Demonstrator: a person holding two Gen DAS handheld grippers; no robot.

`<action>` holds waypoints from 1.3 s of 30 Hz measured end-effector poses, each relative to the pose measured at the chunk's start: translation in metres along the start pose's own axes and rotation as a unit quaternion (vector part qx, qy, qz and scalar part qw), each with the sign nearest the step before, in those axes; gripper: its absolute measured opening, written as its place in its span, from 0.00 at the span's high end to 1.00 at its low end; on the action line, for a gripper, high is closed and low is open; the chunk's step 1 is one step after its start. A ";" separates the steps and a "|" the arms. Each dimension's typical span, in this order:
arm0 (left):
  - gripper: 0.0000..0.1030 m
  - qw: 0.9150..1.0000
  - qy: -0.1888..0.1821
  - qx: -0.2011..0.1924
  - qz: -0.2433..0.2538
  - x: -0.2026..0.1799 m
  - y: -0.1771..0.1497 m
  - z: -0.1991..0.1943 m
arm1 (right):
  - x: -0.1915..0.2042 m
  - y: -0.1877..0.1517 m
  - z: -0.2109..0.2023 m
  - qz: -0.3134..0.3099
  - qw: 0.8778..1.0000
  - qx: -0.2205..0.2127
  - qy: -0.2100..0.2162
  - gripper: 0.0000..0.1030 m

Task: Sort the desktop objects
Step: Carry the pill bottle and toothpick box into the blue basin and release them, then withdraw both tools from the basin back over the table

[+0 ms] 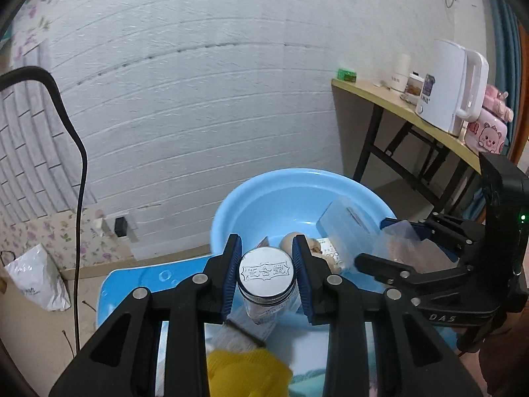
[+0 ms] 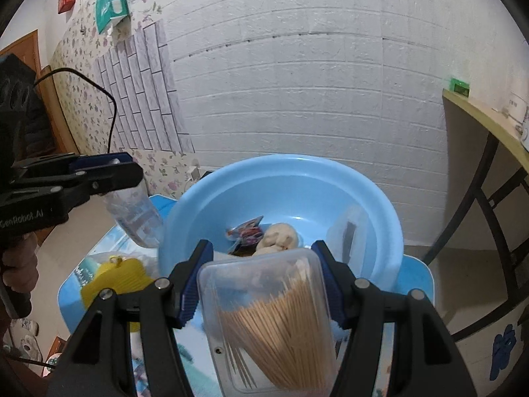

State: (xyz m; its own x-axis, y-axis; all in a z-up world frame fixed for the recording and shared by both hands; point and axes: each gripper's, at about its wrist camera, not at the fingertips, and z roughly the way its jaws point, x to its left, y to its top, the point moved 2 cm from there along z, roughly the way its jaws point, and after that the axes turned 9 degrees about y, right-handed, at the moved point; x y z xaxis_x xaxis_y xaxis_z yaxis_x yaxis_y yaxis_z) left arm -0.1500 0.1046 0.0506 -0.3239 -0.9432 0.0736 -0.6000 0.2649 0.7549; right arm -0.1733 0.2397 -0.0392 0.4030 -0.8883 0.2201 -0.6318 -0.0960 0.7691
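My left gripper [image 1: 267,241] is shut on a clear glass jar [image 1: 267,274] with an embossed silver lid, held just in front of the light blue basin [image 1: 264,192]. In the right wrist view the jar [image 2: 135,218] hangs tilted from the left gripper [image 2: 129,165], left of the basin [image 2: 185,218]. My right gripper [image 2: 262,248] is shut on a clear plastic box of toothpicks [image 2: 274,314], at the basin's near rim. The left wrist view shows that box [image 1: 406,248] in the right gripper [image 1: 386,244]. In the basin lie a clear container [image 2: 347,231], a cream lump [image 2: 281,235] and a snack packet [image 2: 246,231].
The basin stands on a small blue table [image 1: 142,281] beside a yellow ribbed item [image 2: 115,278]. To the right a wooden table [image 1: 380,99] carries a white kettle [image 1: 446,89] and a pink bear box [image 1: 486,132]. A black cable [image 1: 79,165] hangs left; a white bag [image 1: 36,281] lies on the floor.
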 end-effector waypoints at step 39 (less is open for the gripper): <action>0.26 0.998 0.033 0.052 -0.015 0.019 -0.047 0.000 | 0.013 -0.013 -0.015 0.014 1.000 -0.003 -0.020 0.13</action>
State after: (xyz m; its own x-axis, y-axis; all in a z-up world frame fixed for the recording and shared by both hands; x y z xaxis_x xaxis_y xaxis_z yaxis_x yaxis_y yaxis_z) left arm -0.1275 0.0743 0.0167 -0.2578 -0.9613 0.0974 -0.6823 0.2525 0.6861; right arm -0.1497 0.2361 -0.0367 0.3573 -0.9083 0.2175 -0.6390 -0.0679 0.7662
